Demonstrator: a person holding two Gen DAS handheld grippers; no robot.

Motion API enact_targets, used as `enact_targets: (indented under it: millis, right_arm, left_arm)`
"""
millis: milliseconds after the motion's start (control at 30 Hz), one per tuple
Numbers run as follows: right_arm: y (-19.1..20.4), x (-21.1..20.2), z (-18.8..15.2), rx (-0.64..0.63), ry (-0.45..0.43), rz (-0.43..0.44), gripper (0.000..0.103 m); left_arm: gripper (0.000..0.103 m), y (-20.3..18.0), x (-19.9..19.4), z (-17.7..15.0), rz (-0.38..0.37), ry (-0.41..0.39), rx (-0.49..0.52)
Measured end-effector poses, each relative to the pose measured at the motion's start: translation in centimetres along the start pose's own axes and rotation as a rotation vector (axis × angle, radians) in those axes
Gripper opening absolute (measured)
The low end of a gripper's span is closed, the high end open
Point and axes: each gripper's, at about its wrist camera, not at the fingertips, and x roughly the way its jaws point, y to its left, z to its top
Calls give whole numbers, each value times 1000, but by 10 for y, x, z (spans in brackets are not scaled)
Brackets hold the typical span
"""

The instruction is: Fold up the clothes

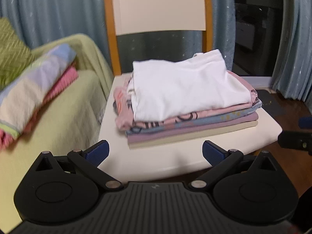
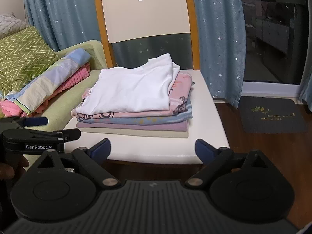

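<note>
1. Blue star-print curtains [image 2: 64, 17] back a cream chair [image 2: 212, 120]; on its seat rests the stack of folded clothes [image 2: 134, 117]; a green sofa [image 1: 64, 117] stands just beside it.
2. White garment [image 2: 132, 89] lies uppermost, its far edge rucked; pink, blue, mauve and beige layers sit beneath it.
3. Your left gripper [image 1: 155, 152] and right gripper [image 2: 153, 149] hang short of the stack; jaws of both spread wide, nothing between them.
4. Handling, as judged: light, limp cotton; it drapes and slides on the layer below; not fragile.
5. Take hold at a folded edge or corner, pinching all plies; lift from both sides, or the fold spills.
</note>
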Motion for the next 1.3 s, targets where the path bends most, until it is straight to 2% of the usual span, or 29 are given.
enact_targets:
  millis: [167,333,867,1300]
  right_arm:
    - [3,0,-7,3,20,-19,102]
    - [3,2,-13,22,42,-45,102]
    - [-2,3,-21,69,62,-56,102]
    - [0,3,-22,67,68,-50,102]
  left_arm:
    - [102,6,-2,-13,-13,20,-45]
    - [102,4,-3,-24,-4,40,-37]
    - [102,-12,2,-28,52,66,31]
    - [102,-10,2,-29,67,67,17]
